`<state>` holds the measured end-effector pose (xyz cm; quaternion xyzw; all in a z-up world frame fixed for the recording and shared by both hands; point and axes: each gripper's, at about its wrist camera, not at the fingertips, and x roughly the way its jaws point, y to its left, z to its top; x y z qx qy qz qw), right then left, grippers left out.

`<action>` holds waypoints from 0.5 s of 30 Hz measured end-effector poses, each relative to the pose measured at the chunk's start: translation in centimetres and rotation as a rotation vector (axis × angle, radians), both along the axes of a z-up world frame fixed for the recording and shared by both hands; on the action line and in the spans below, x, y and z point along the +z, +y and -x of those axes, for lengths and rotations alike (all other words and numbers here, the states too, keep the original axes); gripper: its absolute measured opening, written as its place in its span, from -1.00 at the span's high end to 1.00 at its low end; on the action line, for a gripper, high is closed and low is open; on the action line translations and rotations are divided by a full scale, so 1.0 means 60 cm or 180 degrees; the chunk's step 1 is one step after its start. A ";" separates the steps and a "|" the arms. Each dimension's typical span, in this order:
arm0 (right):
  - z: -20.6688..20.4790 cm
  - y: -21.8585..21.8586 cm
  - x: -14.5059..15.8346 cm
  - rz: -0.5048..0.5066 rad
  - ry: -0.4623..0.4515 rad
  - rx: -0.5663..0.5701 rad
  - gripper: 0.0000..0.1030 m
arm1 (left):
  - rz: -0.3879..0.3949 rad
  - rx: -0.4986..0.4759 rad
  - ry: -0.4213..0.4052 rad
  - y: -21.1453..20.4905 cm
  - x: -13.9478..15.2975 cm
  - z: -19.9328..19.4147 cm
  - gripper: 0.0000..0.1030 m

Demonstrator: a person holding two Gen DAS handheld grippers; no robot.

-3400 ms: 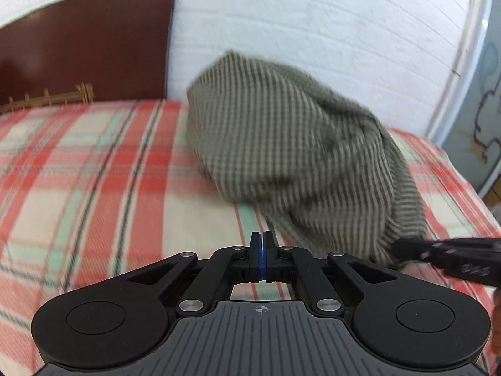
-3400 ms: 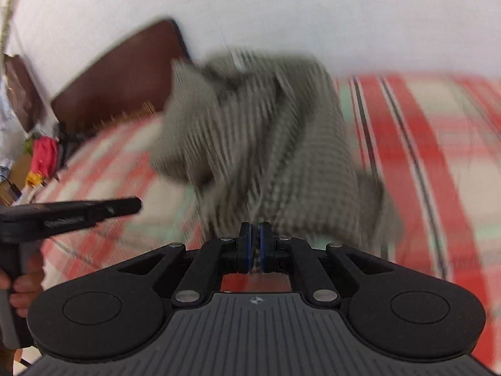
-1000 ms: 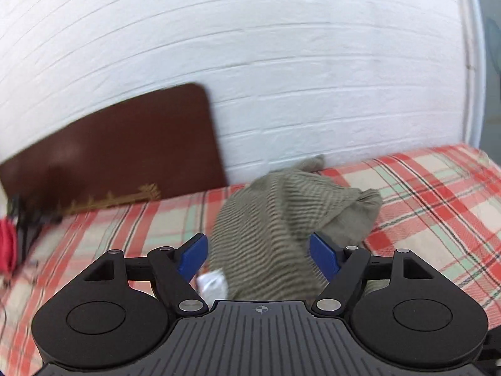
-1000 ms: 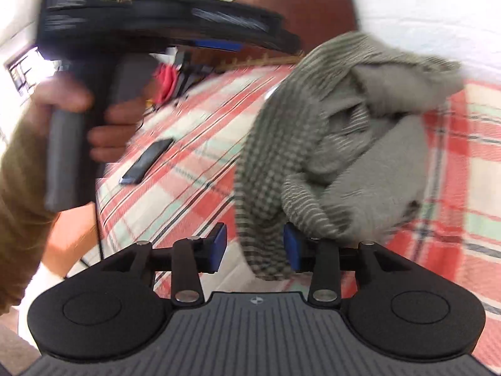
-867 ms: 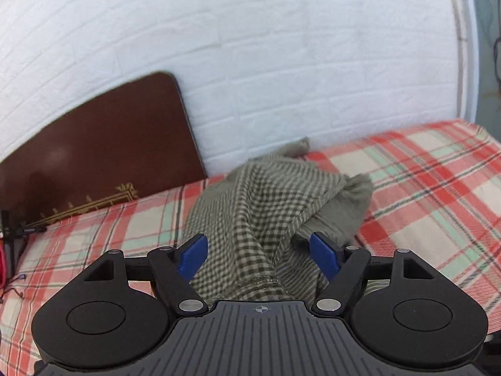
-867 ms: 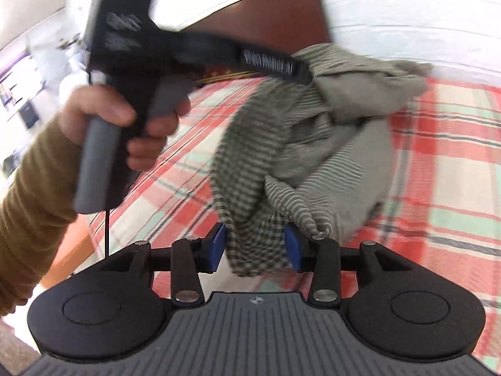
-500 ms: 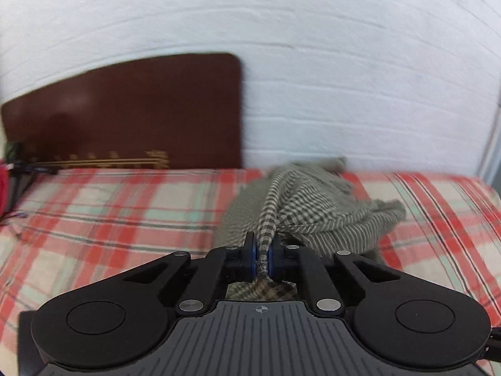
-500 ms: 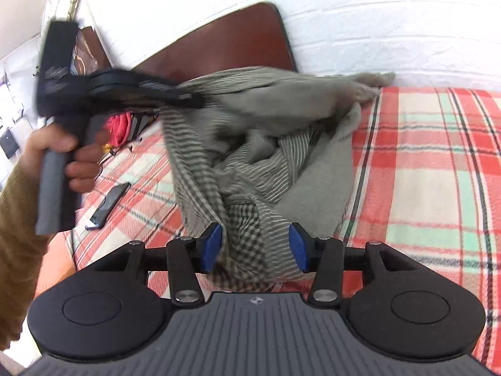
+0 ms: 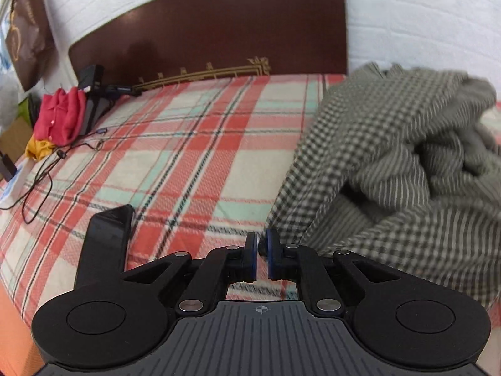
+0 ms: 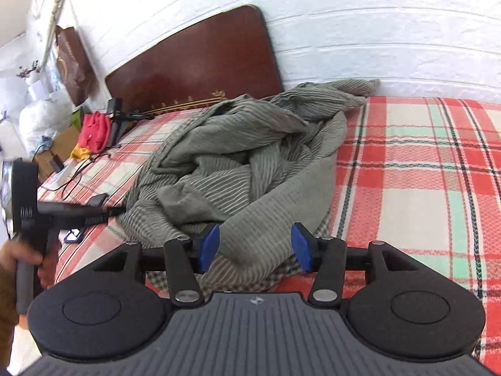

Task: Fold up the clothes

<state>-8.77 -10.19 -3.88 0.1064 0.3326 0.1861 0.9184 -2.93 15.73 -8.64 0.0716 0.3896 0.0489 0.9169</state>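
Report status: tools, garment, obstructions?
Left tool nearly shut, grip unclear. Right tool open over crumpled checked garment, unfolded. Phone and cables lie left of it.

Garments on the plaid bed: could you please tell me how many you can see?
3: a crumpled grey-green checked shirt mid-bed, plus a red cloth item and a yellow one beneath it by the brown headboard. Others may lie hidden.

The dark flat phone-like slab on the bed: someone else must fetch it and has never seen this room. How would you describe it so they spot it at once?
Start at the dark wooden headboard and come down the red plaid bedspread toward its near left edge. There, just left of the crumpled green checked garment, lies the slab. Unlike the soft red and yellow clothes and thin cables farther back, it is rigid, glossy and black.
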 end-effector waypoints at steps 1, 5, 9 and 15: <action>-0.004 0.000 0.000 0.0010 0.0005 -0.0024 -0.08 | -0.0004 -0.0008 0.0002 -0.001 0.002 0.001 0.76; -0.010 -0.007 0.003 0.0069 -0.0025 -0.0114 -0.19 | 0.0148 -0.0083 -0.0247 0.003 0.054 0.018 -0.01; -0.020 -0.012 0.001 0.0060 -0.0015 -0.0174 -0.20 | 0.0319 -0.0516 -0.0507 -0.031 0.122 0.032 -0.10; -0.032 -0.010 -0.010 -0.0069 0.0069 -0.0216 -0.20 | -0.0068 -0.1473 -0.0703 -0.170 0.147 0.005 -0.18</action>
